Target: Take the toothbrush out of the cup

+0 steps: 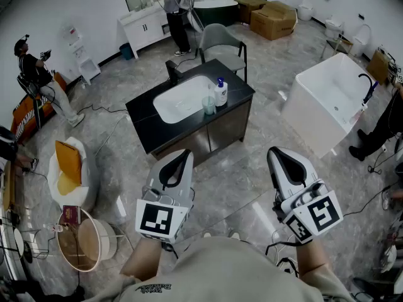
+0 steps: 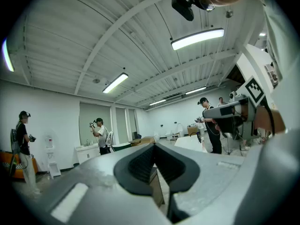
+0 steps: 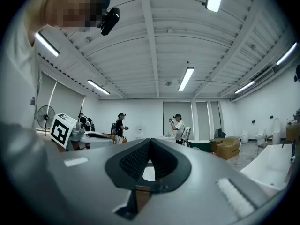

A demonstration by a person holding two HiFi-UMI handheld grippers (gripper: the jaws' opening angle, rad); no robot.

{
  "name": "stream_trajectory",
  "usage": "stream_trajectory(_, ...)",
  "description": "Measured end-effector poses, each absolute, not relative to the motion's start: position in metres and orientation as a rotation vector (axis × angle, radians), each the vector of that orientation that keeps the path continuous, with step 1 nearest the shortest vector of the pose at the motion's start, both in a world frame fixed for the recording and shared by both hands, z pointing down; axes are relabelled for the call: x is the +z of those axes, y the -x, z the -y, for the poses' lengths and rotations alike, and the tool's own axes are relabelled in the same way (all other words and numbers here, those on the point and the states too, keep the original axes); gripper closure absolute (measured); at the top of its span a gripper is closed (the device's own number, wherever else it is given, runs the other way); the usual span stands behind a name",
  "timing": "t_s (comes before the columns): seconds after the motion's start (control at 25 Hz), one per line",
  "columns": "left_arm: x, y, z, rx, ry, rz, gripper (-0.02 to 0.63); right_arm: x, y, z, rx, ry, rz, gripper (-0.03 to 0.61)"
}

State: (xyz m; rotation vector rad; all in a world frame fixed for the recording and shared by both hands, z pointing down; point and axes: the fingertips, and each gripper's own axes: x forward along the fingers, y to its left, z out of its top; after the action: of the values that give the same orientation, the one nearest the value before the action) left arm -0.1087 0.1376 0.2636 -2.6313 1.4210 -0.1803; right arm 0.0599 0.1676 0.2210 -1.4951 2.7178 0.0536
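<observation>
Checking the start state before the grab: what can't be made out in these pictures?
Toothbrush: head view, the cup is too small to show it.
Cup and sink: absent from both gripper views, which look level across the room.
Soap bottle label: head view, too small.

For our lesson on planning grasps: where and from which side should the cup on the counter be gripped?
Probably grip the cup round its upright side wall, coming level from the counter's near edge: the soap bottle crowds its far right, the basin its left.
</observation>
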Motion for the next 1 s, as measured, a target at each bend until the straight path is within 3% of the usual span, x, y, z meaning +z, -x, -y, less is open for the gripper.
stream_trajectory(0.92, 0.270, 0.080, -0.158, -0.133, 2.658, -1.485, 0.609, 0.239, -0.086, -0.174, 0.028, 1.462, -2.782, 0.575)
stream_trajectory(0.96, 0.266, 0.080, -0.160, -0.093, 2.657, -1.495, 0.538, 0.240, -0.089, -0.174, 0.023, 1.458, -2.782, 0.575)
stream_trajectory(1.0, 0.263, 0.078, -0.161, -0.069, 2.653, -1.501, 0.512, 0.240, -0.092, -0.175, 0.018, 1.453, -2.780, 0.575)
